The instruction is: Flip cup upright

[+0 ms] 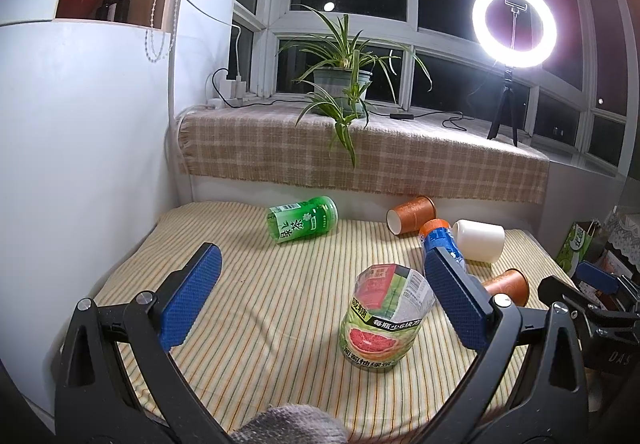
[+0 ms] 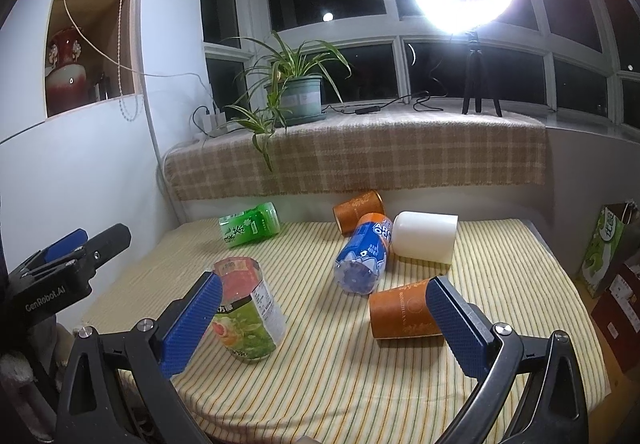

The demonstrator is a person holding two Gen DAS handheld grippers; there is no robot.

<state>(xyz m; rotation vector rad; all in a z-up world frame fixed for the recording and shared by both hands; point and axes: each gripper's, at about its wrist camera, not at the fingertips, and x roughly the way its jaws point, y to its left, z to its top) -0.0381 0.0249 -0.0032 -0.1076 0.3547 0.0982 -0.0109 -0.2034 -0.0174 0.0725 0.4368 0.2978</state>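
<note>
**Cups down, both claws wide and empty**

Clutter covered the striped table cloth (image 2: 340,372), and several pieces hid one another. From the left wrist view, the near orange cup (image 1: 508,284) lay on its side at the right, mostly masked by the blue pad of the left gripper (image 1: 320,298); only its rim end showed. The right wrist view gave it better: the near orange cup (image 2: 404,312) lay on its side with its far end tucked behind the right-hand pad of the right gripper (image 2: 324,322). A second, far orange cup (image 2: 358,210) lay toppled at the back edge, partly covered by the blue bottle (image 2: 364,256), which also lay flat. The white cup (image 2: 426,236) lay on its side just beside the bottle, touching or nearly so; I could not tell which. A cut-off grapefruit tea bottle (image 1: 382,322) stood upright with its top open, between the left gripper's fingers in view but not gripped. The green tea bottle (image 1: 302,220) lay alone toward the back left.

Both grippers stood fully spread, holding nothing. The right gripper's body was cut off at the left view's right margin.

Open cloth ran along the front and left of the table; a wall closed the left side and the plaid-covered ledge (image 1: 360,152) closed the back.
</note>
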